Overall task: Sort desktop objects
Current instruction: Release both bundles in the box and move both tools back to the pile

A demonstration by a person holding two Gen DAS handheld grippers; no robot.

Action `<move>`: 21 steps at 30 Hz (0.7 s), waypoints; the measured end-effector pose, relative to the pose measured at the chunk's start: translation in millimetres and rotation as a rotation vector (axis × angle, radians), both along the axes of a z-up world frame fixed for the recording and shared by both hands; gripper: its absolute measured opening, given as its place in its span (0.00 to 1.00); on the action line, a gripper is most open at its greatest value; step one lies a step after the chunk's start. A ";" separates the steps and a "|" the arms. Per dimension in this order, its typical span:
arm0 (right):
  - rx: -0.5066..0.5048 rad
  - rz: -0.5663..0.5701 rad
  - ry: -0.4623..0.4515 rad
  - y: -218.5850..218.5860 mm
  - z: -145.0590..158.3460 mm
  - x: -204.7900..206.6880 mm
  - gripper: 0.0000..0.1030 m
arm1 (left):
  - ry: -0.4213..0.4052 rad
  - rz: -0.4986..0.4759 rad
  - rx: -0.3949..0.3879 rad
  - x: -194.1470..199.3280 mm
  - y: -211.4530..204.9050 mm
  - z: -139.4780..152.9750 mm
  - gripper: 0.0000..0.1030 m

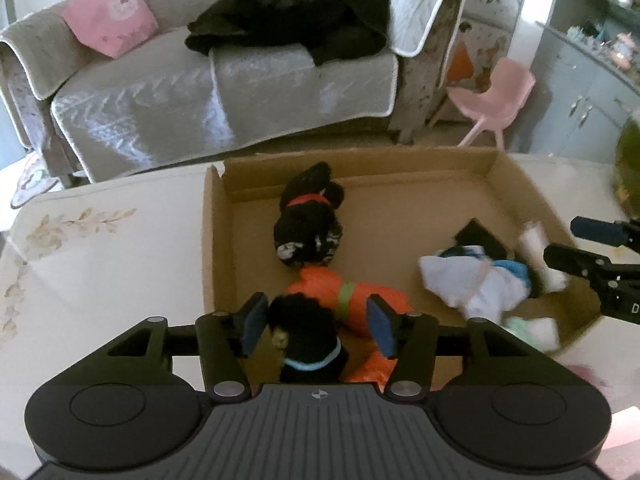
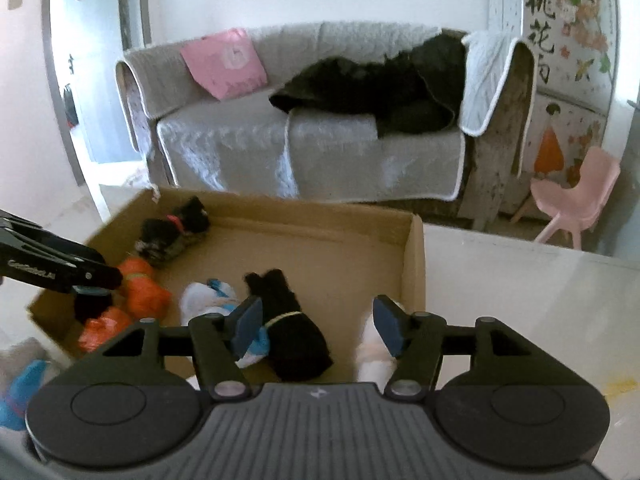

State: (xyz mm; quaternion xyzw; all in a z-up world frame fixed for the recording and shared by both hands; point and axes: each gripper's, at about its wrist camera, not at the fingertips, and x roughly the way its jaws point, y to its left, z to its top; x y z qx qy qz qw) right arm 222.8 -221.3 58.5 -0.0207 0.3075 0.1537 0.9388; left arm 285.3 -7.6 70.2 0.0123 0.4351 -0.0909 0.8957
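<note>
Nearest, the left claw [image 1: 318, 326] hangs over the near edge of the cardboard box [image 1: 212, 240], its blue pads spread. A black sock bundle with a blue band [image 1: 308, 338] sits between them, though no pad presses on it. Just behind lies an orange bundle with a green band [image 1: 344, 298], and beyond that a black bundle with a red band [image 1: 310, 216]. The right claw [image 2: 318, 326] is spread too, over the box's right part, with a black bundle tied with a pale string [image 2: 292, 324] between its pads, untouched as far as I can tell. A white and blue bundle [image 2: 212, 300] lies beside it. The box rests on the pale tabletop [image 2: 520, 280]. Farther off stand a grey sofa [image 2: 320, 152] and a pink chair [image 2: 576, 196].
</note>
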 end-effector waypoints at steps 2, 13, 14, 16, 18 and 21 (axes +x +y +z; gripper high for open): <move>0.035 0.009 -0.018 -5.8 12.4 -20.4 0.57 | -0.034 -0.010 -0.006 -18.1 2.7 13.8 0.62; 0.172 0.033 0.049 12.4 0.8 -119.7 0.74 | -0.050 0.073 -0.012 -125.0 49.9 8.9 0.79; 0.177 0.024 0.060 16.1 -4.7 -122.0 0.74 | -0.034 0.077 -0.017 -126.5 52.2 4.0 0.79; 0.172 -0.006 0.073 22.8 -13.7 -122.7 0.74 | -0.021 0.081 -0.010 -129.4 52.7 -5.1 0.79; 0.178 -0.026 0.087 28.4 -20.3 -120.7 0.74 | -0.012 0.088 -0.007 -128.0 53.9 -13.5 0.79; 0.177 -0.053 0.088 33.4 -27.8 -121.4 0.76 | 0.015 0.100 -0.023 -119.0 56.4 -25.2 0.79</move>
